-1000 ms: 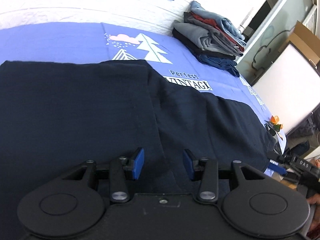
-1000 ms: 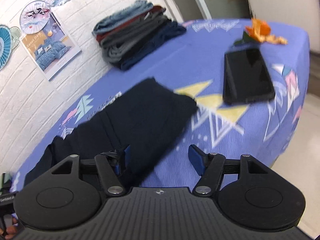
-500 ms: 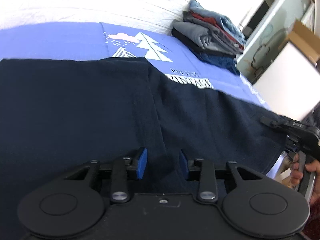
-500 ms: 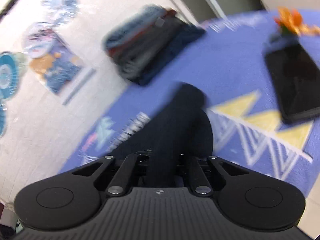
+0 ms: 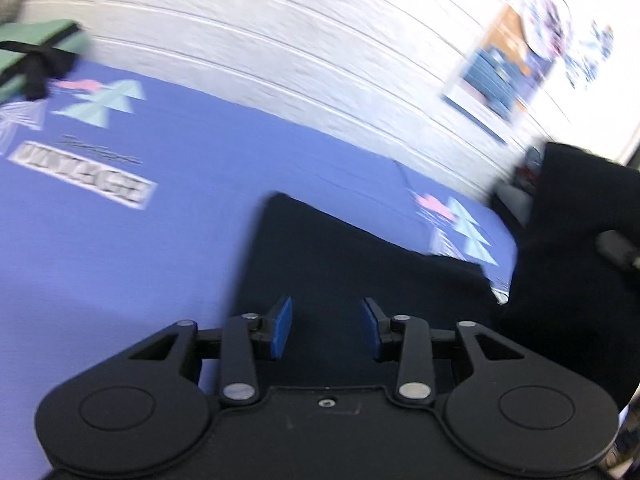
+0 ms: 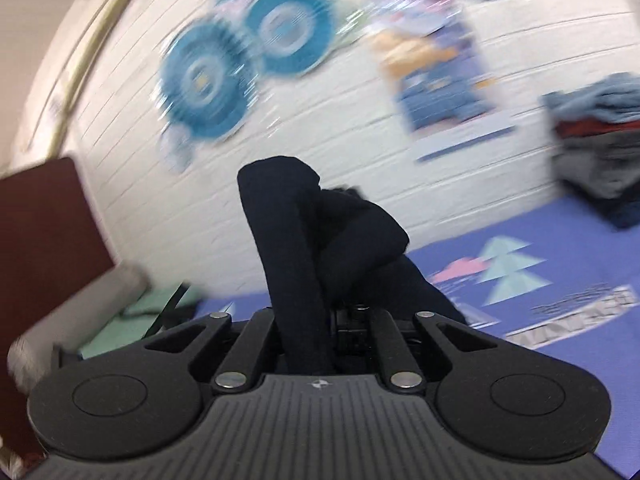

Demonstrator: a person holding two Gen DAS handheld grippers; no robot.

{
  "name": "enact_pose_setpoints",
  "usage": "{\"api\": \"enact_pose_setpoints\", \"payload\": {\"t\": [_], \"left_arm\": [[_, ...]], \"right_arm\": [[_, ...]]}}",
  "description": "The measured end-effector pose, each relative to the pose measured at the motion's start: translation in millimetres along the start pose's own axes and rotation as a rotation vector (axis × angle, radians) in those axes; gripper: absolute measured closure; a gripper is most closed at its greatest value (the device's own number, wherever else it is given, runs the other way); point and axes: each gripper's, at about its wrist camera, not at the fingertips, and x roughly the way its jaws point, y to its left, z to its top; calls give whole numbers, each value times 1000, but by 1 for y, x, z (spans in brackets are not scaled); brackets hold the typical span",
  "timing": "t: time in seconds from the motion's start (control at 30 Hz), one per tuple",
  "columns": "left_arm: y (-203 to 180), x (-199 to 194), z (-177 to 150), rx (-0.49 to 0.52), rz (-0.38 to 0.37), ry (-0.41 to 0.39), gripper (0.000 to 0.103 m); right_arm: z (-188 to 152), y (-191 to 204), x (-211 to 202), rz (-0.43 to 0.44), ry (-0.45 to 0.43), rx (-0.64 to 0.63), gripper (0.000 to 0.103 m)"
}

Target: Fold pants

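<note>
The dark navy pants [image 5: 344, 256] lie on the blue printed tablecloth [image 5: 160, 208]. My left gripper [image 5: 325, 328] is open just above the cloth, near the pants' left edge, holding nothing. My right gripper [image 6: 316, 320] is shut on a bunched fold of the pants [image 6: 304, 232] and holds it lifted in the air; its fingertips are hidden by the cloth. In the left wrist view that lifted part [image 5: 568, 248] hangs at the right. Both views are motion-blurred.
A white brick wall [image 5: 320, 52] with posters and blue paper fans [image 6: 208, 80] runs behind the table. A stack of folded clothes [image 6: 600, 132] sits at the far right. A green item [image 5: 36, 52] lies at the far left of the table.
My right gripper closed on the pants' end and lifted it up and leftward over the table. My left gripper opened wider and swung left to the pants' other end.
</note>
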Motion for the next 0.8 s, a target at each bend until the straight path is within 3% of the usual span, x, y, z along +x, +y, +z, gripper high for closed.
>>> {"api": "enact_pose_setpoints", "payload": {"t": [0.07, 0.1, 0.13, 0.2, 0.27, 0.3, 0.33, 0.4, 0.57, 0.67, 0.73, 0.77, 0.8], "left_arm": [[14, -10, 0, -23, 29, -13, 41], [21, -14, 1, -37, 40, -21, 38], [28, -19, 0, -55, 47, -24, 36], [38, -26, 0, -87, 40, -19, 31], [38, -28, 3, -103, 3, -4, 28], [36, -28, 3, -101, -19, 4, 21], [31, -27, 4, -88, -45, 15, 7], [16, -21, 4, -42, -92, 33, 0], [-13, 11, 1, 55, -137, 104, 0], [-18, 34, -3, 83, -111, 156, 0], [-22, 39, -7, 117, -78, 149, 0], [-26, 39, -8, 137, -72, 145, 1], [-29, 37, -9, 165, -68, 139, 35]], "right_arm": [[-24, 20, 35, 61, 144, -69, 76], [-35, 25, 50, 82, 228, -92, 57], [-48, 31, 60, 100, 317, -123, 25], [-64, 37, 60, 130, 390, -161, 9], [-65, 34, 46, 147, 378, -156, 6], [-59, 30, 40, 139, 370, -138, 4], [-55, 22, 30, 129, 357, -105, 4], [-46, 2, 11, 96, 322, -37, 4], [-34, -40, -16, -75, 260, 52, 4], [-44, -54, -24, -131, 259, 105, 4], [-51, -59, -28, -142, 266, 131, 4], [-54, -61, -28, -149, 270, 139, 4], [-57, -60, -26, -152, 273, 145, 4]]}}
